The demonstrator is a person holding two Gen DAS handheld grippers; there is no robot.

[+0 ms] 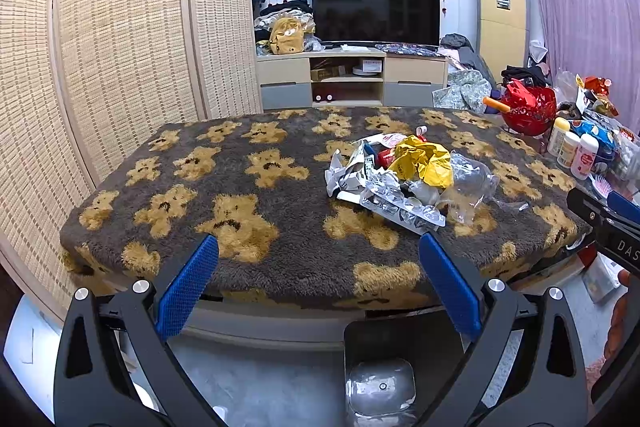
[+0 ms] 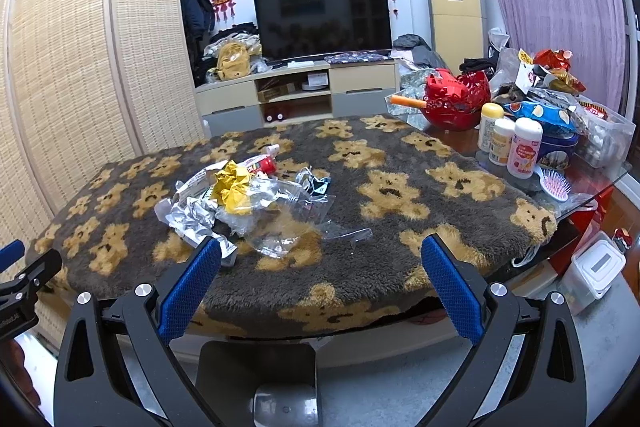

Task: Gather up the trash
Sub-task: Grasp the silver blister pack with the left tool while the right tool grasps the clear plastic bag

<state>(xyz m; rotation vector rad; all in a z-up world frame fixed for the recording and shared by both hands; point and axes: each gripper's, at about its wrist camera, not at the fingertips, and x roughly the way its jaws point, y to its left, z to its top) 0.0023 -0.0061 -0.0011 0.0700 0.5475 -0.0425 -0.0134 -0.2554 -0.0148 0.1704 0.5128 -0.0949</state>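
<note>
Yellow wrapper (image 1: 425, 163) atop trash pile (image 1: 404, 187)

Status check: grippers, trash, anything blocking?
Left gripper and right gripper open, empty. Trash pile untouched on bear blanket. Bin below table edge. Path clear.

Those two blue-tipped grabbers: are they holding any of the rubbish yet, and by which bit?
Nothing is held. The left gripper and right gripper are both open and empty, short of the trash pile on the bear blanket.

Both grippers (image 1: 318, 283) (image 2: 320, 285): black frames, blue textured pads, silver screws.
</note>
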